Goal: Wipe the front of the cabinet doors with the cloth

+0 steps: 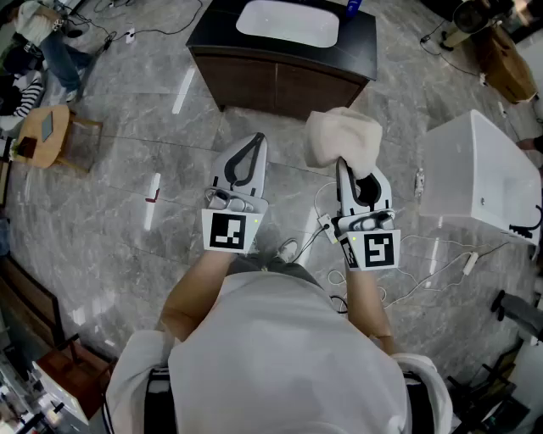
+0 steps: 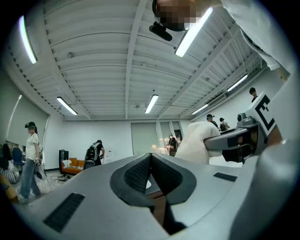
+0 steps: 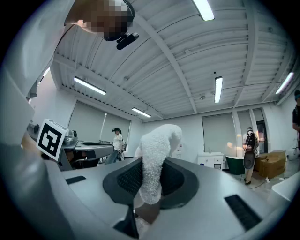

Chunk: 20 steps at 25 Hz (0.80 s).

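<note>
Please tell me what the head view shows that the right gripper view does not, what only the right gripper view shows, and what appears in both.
Only the head view shows the dark cabinet with its white basin, and a white bathtub to the right. Only the right gripper view shows the ceiling with its strip lights and, close up, the jaws pinched together on fabric. Both show the white cloth held in the right hand-held gripper.

Grey marbled floor (image 1: 153, 127) under a dark cabinet (image 1: 280, 80), white tub (image 1: 479, 174), wooden stool (image 1: 55, 136), loose cables (image 1: 433, 263)
</note>
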Available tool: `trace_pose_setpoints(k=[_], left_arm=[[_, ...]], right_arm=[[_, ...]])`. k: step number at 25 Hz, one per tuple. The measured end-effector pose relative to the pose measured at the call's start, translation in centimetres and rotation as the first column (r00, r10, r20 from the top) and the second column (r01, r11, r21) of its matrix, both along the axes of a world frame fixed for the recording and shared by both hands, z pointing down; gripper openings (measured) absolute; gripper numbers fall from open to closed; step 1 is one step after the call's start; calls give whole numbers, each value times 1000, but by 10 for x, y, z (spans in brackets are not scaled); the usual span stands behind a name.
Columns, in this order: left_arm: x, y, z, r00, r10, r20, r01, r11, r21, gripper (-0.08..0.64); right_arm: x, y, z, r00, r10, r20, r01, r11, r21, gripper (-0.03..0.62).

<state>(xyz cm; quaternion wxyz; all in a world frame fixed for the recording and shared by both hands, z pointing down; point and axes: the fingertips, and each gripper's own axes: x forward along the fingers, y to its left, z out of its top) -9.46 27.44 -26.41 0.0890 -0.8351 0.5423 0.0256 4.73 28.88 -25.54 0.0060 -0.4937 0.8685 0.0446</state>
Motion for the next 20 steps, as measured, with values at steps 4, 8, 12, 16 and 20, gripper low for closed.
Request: trace_pose_setpoints(k=[4, 8, 12, 16, 20], left_arm=[[7, 3, 4, 1000, -15, 1, 15, 1000, -9, 18], [23, 12, 2, 999, -33, 1, 33, 999, -4, 18], [40, 19, 5, 999, -41, -1, 41, 999, 1, 18], [59, 24, 5, 999, -38, 15, 38, 999, 3, 18], [68, 22, 8, 999, -36, 27, 36, 999, -3, 18]], right_arm=[[8, 3, 5, 1000, -17, 0, 17, 1000, -10, 80], [23, 8, 6, 999, -35, 3, 35, 999, -12, 80], [37, 13, 9, 999, -53, 6, 53, 999, -6, 80], [58, 18, 11, 999, -50, 20, 51, 999, -8, 80], [72, 13, 18, 998, -39, 48, 40, 999, -24, 80]])
